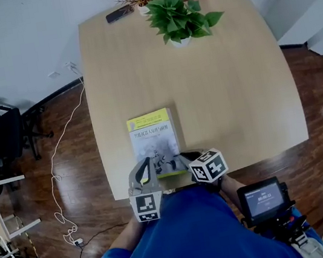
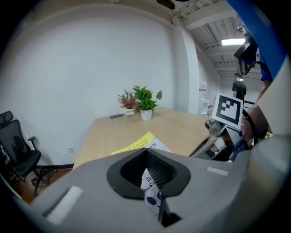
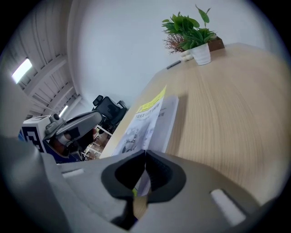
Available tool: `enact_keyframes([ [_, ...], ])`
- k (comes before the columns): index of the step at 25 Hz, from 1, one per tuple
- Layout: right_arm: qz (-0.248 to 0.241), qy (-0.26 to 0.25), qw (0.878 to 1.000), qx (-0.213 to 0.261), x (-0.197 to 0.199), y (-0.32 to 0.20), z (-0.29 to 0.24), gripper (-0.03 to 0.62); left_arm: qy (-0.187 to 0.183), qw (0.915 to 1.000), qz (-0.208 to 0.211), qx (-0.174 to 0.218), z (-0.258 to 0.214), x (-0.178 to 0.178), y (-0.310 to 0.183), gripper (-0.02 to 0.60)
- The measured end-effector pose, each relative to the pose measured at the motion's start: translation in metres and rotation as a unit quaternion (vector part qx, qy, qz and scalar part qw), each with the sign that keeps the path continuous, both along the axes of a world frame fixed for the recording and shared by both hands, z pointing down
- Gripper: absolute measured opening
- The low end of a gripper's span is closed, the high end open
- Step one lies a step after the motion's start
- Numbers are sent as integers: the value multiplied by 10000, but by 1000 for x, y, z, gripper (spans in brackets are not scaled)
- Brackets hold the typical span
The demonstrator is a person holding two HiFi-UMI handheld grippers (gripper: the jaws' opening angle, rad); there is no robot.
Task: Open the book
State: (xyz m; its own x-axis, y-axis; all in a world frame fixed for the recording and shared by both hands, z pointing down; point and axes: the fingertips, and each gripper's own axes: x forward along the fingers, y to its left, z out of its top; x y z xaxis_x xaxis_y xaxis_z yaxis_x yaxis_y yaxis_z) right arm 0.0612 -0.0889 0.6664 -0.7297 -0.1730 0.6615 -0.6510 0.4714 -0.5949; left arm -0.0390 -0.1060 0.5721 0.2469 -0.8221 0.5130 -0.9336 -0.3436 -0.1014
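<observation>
At the near edge of the table (image 1: 203, 87) lies the book (image 1: 153, 134), cover barely raised. The left gripper (image 1: 146, 167) and right gripper (image 1: 185, 157) each pinch its cover's near edge (the opening is just starting). Next, I'd judge, lift and swing the cover over.

the left tongs (image 2: 152, 182) fill the lower frame, jaws pressed together on a printed leaf of the book (image 2: 141, 144), which rises between them. the book's yellow-banded end lies on the pale wooden worktop (image 2: 177, 127). the right tongs (image 2: 213, 142), under a marker cube (image 2: 227, 110), sit at the book's right edge. at the far end stand a green potted plant (image 2: 146, 101) and a dried plant (image 2: 127, 101), with a dark flat object (image 2: 116, 116) beside them. a black chair (image 2: 17, 150) stands left.
</observation>
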Motion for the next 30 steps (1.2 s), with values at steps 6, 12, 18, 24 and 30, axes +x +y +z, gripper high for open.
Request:
enact_keyframes([
  [6,-47,-48,9999,80,-3,6,-12,6,-33,9999,-93,72,-8,-5,6,8],
  [12,-31,-55,9997,221,-6,1,-21,5,-16,9998,-98,179,-10,-12,-1,8],
  [18,113,59,9995,291,-13,5,-30,4,77,9997,37,239,-15,-25,5,8],
  [24,277,151,9991,295,-17,5,-38,3,189,9994,134,248,-17,-37,6,8],
  [30,313,133,9986,414,-29,8,-55,3,301,9990,166,298,-19,-46,9,8],
])
